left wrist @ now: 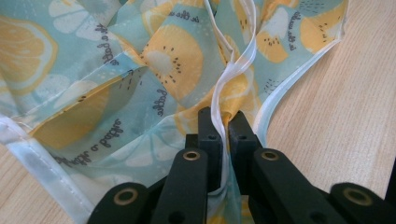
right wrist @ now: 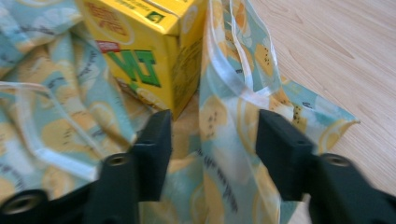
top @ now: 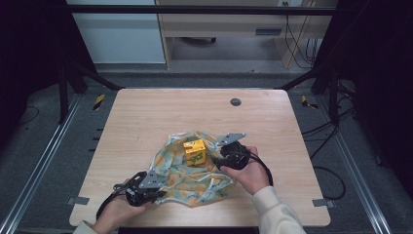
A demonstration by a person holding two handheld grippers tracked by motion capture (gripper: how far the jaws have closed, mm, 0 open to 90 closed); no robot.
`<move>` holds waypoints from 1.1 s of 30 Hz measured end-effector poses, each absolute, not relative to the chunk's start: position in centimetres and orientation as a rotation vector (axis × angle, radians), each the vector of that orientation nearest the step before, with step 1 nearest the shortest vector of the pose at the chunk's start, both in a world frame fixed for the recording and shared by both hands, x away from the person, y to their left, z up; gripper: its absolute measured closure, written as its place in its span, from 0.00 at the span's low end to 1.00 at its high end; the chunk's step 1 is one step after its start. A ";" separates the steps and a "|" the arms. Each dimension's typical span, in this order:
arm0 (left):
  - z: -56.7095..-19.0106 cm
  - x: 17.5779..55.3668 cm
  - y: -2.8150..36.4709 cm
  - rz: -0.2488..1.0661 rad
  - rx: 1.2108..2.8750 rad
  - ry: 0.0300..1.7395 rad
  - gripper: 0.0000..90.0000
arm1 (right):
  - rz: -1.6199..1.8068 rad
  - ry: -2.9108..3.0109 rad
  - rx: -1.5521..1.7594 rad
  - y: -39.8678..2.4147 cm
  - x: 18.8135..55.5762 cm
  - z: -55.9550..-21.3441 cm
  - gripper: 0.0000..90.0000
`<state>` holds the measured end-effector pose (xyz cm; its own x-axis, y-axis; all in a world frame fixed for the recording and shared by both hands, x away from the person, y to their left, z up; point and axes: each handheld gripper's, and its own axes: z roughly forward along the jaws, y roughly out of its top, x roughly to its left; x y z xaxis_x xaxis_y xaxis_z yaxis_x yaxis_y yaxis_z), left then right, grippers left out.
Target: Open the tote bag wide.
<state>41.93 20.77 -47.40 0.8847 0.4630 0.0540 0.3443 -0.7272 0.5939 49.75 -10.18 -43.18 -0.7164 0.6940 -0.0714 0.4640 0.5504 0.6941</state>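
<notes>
A thin bag [top: 192, 175] printed with lemon slices on pale blue lies crumpled on the wooden desk [top: 146, 117], a little toward 6 o'clock of the desk's middle in the high view. A yellow drink carton [top: 194, 151] stands upright on the fabric, at about 12 o'clock of the bag's heap.

The left hand-held gripper [top: 157, 193] sits at the bag's 8 o'clock corner, with the person's left hand [top: 117, 212] behind it at the desk's near edge. In the left gripper view its 2 jaws are pressed nearly together, pinching a translucent white ribbon handle [left wrist: 233, 70] together with a fold of the bag [left wrist: 116, 79]; the ribbon rises from between the pads toward 12 o'clock and loops across the print.

The right hand-held gripper [top: 218, 161] lies at the bag's 3 o'clock side, just beside the carton, gripped by the right hand [top: 251, 173] in a light sleeve. In the right gripper view its jaws stand about half apart; a raised fold of the bag [right wrist: 224, 130] with another white strap stands in the gap, but the pads do not press on it. The carton [right wrist: 144, 51] is at 11 o'clock of that gap, close to the left jaw. Bare desk [right wrist: 336, 51] shows at 2 o'clock.
</notes>
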 end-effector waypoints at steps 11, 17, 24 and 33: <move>-47.0 42.6 19.5 0.307 2.445 0.548 0.96 | 0.934 2.449 1.028 -10.2 54.5 -43.0 1.00; -46.4 43.2 19.0 0.313 2.410 0.556 0.96 | 0.976 2.360 1.109 -11.5 57.0 -42.3 1.00; -47.5 43.7 19.3 0.297 2.459 0.589 0.96 | 0.896 2.398 1.185 -11.2 58.7 -44.8 1.00; -47.7 42.9 20.1 0.271 2.466 0.592 0.96 | 0.858 2.365 1.253 -11.6 59.7 -46.1 1.00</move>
